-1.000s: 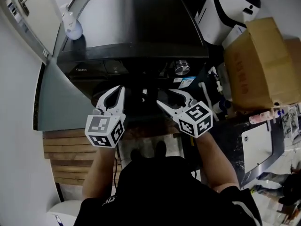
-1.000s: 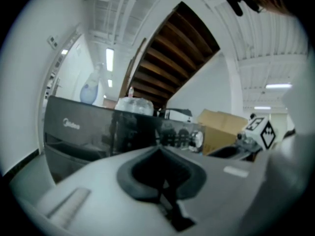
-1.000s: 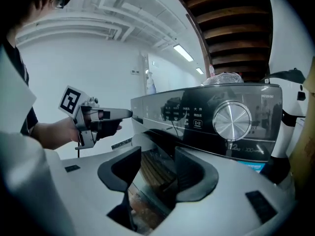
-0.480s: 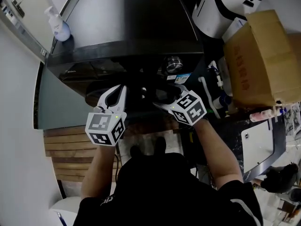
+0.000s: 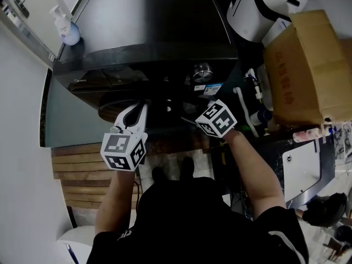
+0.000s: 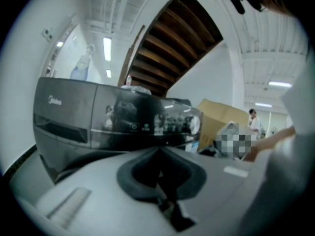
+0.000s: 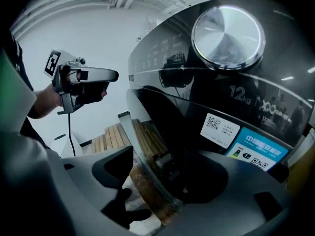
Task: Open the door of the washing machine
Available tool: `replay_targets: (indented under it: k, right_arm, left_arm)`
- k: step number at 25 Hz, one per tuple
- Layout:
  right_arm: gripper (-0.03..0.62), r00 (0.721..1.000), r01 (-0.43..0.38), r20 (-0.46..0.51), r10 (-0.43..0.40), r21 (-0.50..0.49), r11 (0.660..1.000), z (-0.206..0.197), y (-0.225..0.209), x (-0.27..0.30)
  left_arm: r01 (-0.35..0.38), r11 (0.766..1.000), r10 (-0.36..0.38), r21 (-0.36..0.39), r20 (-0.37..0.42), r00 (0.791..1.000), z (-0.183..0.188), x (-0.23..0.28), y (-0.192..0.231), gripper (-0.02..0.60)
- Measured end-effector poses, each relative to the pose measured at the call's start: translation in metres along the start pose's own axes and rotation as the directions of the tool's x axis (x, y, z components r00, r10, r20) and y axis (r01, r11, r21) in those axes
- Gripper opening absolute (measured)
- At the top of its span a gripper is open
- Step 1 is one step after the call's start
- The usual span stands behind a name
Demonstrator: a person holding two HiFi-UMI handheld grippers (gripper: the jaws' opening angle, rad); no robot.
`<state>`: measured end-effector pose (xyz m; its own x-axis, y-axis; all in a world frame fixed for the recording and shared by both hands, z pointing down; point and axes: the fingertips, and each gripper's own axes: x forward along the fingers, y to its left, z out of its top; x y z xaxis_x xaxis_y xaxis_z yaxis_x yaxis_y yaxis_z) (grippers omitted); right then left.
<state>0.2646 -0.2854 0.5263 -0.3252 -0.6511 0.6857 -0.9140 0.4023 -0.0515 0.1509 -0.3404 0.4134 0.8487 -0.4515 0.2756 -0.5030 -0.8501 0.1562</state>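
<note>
Looks more like some kind of workshop or test space than a home laundry room tbh. The washing machine sits next to a big cardboard box and some wooden slats. It's tucked under an open wooden staircase, with long strip lights on a high white ceiling.

Brown cardboard box stands at right, with a white-and-black appliance just beside it. White pump bottle stands upright at upper left. Wooden slatted platform lies on the floor, lower left.
</note>
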Motion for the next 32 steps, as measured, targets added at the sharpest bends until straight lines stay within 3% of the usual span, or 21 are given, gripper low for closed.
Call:
replay_targets:
  k: [10,17,19,27,32]
  right_arm:
    - [0.301,0.994,-0.010,-0.106,0.000,-0.096,0.995,-0.014,-0.006,0.023]
    - [0.173,0.990,0.011,-0.135,-0.039,-0.207,0.978,-0.018,-0.016,0.026]
    - [0.163,0.988,0.010,-0.149,-0.051,-0.260,0.966,-0.019,-0.016,0.026]
    - [0.124,0.988,0.008,-0.139,-0.064,-0.370,0.929,-0.019,-0.016,0.030]
    - [0.124,0.990,0.012,-0.128,-0.066,-0.383,0.924,-0.018,-0.015,0.032]
  left_arm:
    - [-0.029,1.000,0.029,0.000,-0.001,1.000,0.000,0.000,-0.001,0.009]
    - [-0.077,0.997,0.077,-0.001,-0.005,0.997,0.001,-0.008,0.008,0.009]
    - [-0.088,0.996,0.088,-0.006,-0.006,0.996,0.000,-0.008,0.009,0.009]
    - [-0.076,0.997,0.076,-0.007,-0.023,0.997,-0.004,0.006,-0.008,0.009]
    - [-0.070,0.997,0.070,-0.020,-0.021,0.997,-0.003,0.013,-0.019,0.009]
